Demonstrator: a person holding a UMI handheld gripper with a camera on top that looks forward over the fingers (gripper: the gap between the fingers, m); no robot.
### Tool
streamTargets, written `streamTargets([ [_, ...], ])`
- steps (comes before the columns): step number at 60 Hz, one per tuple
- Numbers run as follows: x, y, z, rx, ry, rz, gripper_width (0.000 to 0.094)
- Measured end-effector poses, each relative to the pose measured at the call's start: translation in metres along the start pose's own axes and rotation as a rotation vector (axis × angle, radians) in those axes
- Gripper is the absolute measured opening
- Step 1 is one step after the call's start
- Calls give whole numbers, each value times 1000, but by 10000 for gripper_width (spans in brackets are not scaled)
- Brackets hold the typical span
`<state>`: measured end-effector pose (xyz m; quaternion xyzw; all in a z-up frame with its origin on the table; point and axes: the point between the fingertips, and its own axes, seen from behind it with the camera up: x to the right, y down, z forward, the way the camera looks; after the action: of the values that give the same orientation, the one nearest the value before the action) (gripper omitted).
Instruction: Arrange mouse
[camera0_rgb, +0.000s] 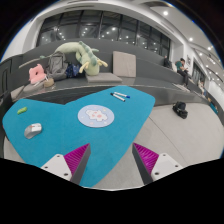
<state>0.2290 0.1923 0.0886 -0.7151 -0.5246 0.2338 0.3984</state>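
A small grey mouse-like object (33, 129) lies on the teal mat (60, 140), ahead of my left finger and off to the left. A round white pad with a pink print (95, 116) lies on the mat straight beyond the fingers. A small white and dark object (120, 96) lies at the mat's far edge. My gripper (110, 152) is open and empty, its magenta pads (148, 156) spread wide above the mat's near edge. Nothing stands between the fingers.
A small green item (20, 109) lies on the mat's left side. At the back of the grey table (170, 135) are a pink plush (38, 73), a green plush (85, 55) and a cardboard box (125, 63). A black object (180, 108) sits at the right.
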Motion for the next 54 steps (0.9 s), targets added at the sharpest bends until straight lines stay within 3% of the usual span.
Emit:
streamTargets([
  [7,-20,-4,-4,8,-23,-5,859],
  [27,-170,-6,-7,10,-135,-33,860],
  [54,-343,22,-23,-8,-268,-67,860],
])
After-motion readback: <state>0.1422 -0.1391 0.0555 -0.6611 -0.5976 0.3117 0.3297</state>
